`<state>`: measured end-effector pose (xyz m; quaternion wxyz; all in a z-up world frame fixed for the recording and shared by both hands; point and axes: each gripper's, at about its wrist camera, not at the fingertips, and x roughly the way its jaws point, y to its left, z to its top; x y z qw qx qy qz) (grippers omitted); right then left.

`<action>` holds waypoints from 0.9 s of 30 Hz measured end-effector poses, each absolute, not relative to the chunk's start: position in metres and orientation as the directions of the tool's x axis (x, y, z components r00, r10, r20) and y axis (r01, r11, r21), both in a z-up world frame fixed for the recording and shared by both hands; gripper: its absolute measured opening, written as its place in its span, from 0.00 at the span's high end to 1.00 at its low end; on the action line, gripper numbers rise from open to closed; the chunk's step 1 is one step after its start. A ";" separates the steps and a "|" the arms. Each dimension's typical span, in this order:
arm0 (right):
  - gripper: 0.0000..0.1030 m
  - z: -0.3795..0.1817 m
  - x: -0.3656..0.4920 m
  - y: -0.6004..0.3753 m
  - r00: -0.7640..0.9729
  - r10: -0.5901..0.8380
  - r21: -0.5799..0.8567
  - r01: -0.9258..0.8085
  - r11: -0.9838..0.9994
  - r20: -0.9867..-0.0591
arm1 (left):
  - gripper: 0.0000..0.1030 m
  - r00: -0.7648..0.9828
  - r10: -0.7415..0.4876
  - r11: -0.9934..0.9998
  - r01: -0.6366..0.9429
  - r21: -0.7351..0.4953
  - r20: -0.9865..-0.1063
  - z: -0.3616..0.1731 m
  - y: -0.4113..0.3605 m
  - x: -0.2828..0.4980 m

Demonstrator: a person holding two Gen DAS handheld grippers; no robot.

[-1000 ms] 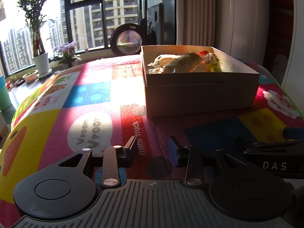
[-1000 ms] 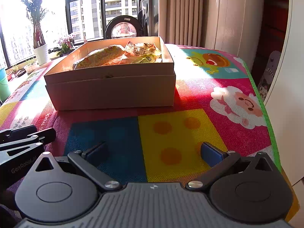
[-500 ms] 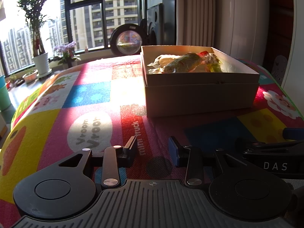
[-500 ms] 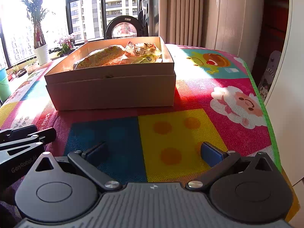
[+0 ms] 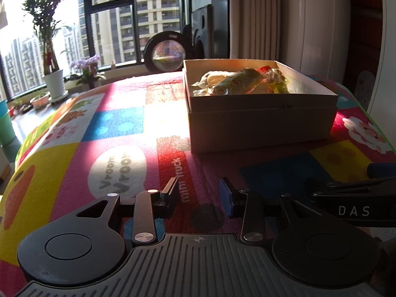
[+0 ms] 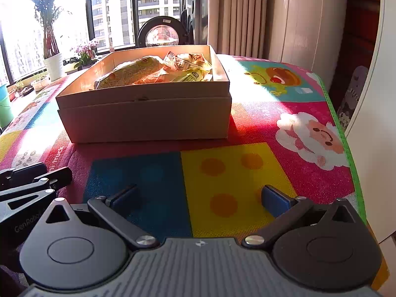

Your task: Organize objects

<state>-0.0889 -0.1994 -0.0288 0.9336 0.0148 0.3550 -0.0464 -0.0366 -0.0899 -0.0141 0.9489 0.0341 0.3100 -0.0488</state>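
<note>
An open cardboard box [image 5: 262, 123] stands on the colourful play mat [image 5: 116, 123], ahead and to the right in the left wrist view. Several wrapped snack packets [image 5: 237, 84] lie inside it. In the right wrist view the box [image 6: 148, 121] is ahead and slightly left, its snack packets [image 6: 138, 74] lit by the sun. My left gripper [image 5: 199, 193] rests low over the mat, open by a narrow gap with nothing in it. My right gripper [image 6: 199, 196] is wide open and empty over the blue and yellow squares. Both are short of the box.
The mat's green edge [image 6: 341, 128] runs along the right, with a white panel [image 6: 371, 74] beyond it. A potted plant [image 5: 53, 81] and flowers [image 5: 86, 69] stand by the window at the far left. A round washer door [image 6: 160, 34] and curtains [image 6: 237, 12] lie behind the box.
</note>
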 end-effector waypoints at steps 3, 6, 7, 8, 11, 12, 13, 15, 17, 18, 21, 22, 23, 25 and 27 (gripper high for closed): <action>0.00 -0.029 -0.089 -0.200 0.740 -0.078 -0.009 0.097 0.995 -0.668 | 0.61 0.804 -0.070 0.993 0.114 0.037 -0.591 -0.014 -0.090 -0.037; 0.00 -0.028 -0.087 -0.201 0.731 -0.073 -0.005 0.095 0.995 -0.679 | 0.61 0.803 -0.072 0.993 0.113 0.033 -0.592 -0.014 -0.090 -0.037; 0.00 -0.028 -0.086 -0.201 0.727 -0.072 -0.005 0.094 0.996 -0.683 | 0.61 0.803 -0.073 0.993 0.113 0.031 -0.592 -0.014 -0.090 -0.037; 0.00 -0.027 -0.085 -0.201 0.725 -0.073 -0.006 0.094 0.996 -0.685 | 0.61 0.803 -0.072 0.993 0.113 0.032 -0.591 -0.014 -0.090 -0.037; 0.00 -0.026 -0.083 -0.201 0.713 -0.071 -0.005 0.095 0.995 -0.697 | 0.61 0.803 -0.073 0.993 0.113 0.032 -0.591 -0.014 -0.090 -0.037; 0.00 -0.025 -0.083 -0.201 0.709 -0.071 -0.005 0.095 0.995 -0.702 | 0.61 0.803 -0.073 0.993 0.113 0.031 -0.592 -0.014 -0.090 -0.037; 0.00 -0.025 -0.082 -0.201 0.705 -0.071 -0.005 0.096 0.995 -0.706 | 0.61 0.803 -0.073 0.993 0.113 0.030 -0.592 -0.014 -0.090 -0.037; 0.00 -0.024 -0.082 -0.201 0.699 -0.072 -0.006 0.097 0.995 -0.712 | 0.61 0.803 -0.074 0.993 0.113 0.028 -0.592 -0.014 -0.090 -0.037; 0.00 -0.025 -0.082 -0.201 0.698 -0.076 -0.009 0.100 0.995 -0.712 | 0.61 0.803 -0.074 0.993 0.113 0.029 -0.592 -0.014 -0.090 -0.037; 0.00 -0.025 -0.082 -0.201 0.699 -0.077 -0.010 0.100 0.995 -0.711 | 0.61 0.803 -0.074 0.993 0.113 0.029 -0.592 -0.014 -0.090 -0.037; 0.00 -0.026 -0.083 -0.201 0.706 -0.075 -0.012 0.094 0.996 -0.704 | 0.61 0.803 -0.074 0.993 0.113 0.029 -0.592 -0.014 -0.090 -0.037; 0.00 -0.026 -0.084 -0.200 0.712 -0.074 -0.020 0.084 0.996 -0.698 | 0.61 0.803 -0.074 0.993 0.113 0.029 -0.592 -0.014 -0.090 -0.037; 0.00 -0.026 -0.085 -0.199 0.717 -0.074 -0.031 0.073 0.997 -0.693 | 0.61 0.803 -0.074 0.993 0.113 0.028 -0.592 -0.014 -0.090 -0.037; 0.00 -0.025 -0.084 -0.201 0.717 -0.067 -0.026 0.068 0.997 -0.693 | 0.61 0.803 -0.074 0.993 0.113 0.028 -0.592 -0.014 -0.090 -0.037; 0.00 -0.026 -0.083 -0.204 0.718 -0.052 0.004 0.076 0.997 -0.694 | 0.61 0.803 -0.074 0.993 0.113 0.028 -0.592 -0.014 -0.090 -0.037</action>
